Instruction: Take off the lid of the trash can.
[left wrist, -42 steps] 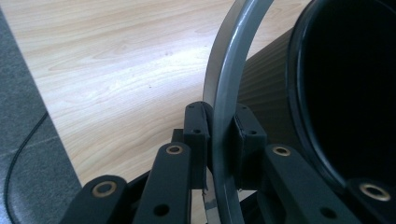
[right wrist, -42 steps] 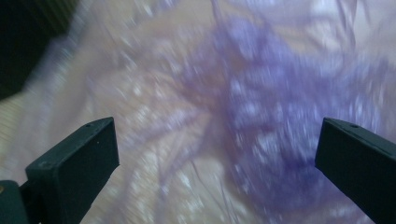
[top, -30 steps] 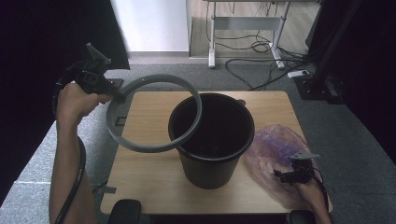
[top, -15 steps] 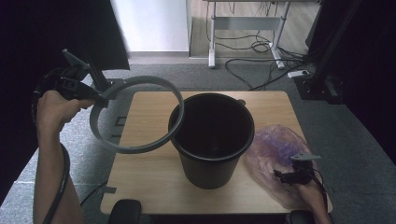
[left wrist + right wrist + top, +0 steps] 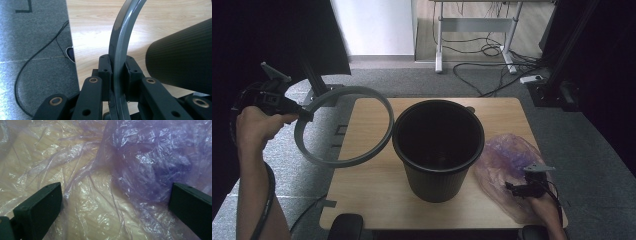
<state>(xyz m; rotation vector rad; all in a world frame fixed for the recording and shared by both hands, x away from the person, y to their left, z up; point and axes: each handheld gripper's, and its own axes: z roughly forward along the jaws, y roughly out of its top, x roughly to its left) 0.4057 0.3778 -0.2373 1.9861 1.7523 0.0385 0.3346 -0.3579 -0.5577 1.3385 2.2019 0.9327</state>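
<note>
A grey plastic ring (image 5: pixel 343 125) hangs in the air over the table's left edge, tilted, beside the black bucket (image 5: pixel 438 145). My left gripper (image 5: pixel 301 114) is shut on the ring's left rim; in the left gripper view the two pads clamp the grey ring band (image 5: pixel 119 50) between them, with the bucket wall (image 5: pixel 182 65) to the right. My right gripper (image 5: pixel 518 189) rests at the table's right front, over a crumpled purple plastic bag (image 5: pixel 507 160). Its jaws stand wide open above the bag film (image 5: pixel 117 177), nothing between them.
The wooden table (image 5: pixel 372 200) stands on grey carpet (image 5: pixel 592 150). A black cable (image 5: pixel 32 62) lies on the carpet by the table's left edge. Desk legs and cables (image 5: pixel 482 50) sit at the far side. Dark curtains flank both sides.
My left hand has carried the ring leftward and a little down, off the bucket's rim, so it now hangs clear beside the bucket. The right gripper has stayed put.
</note>
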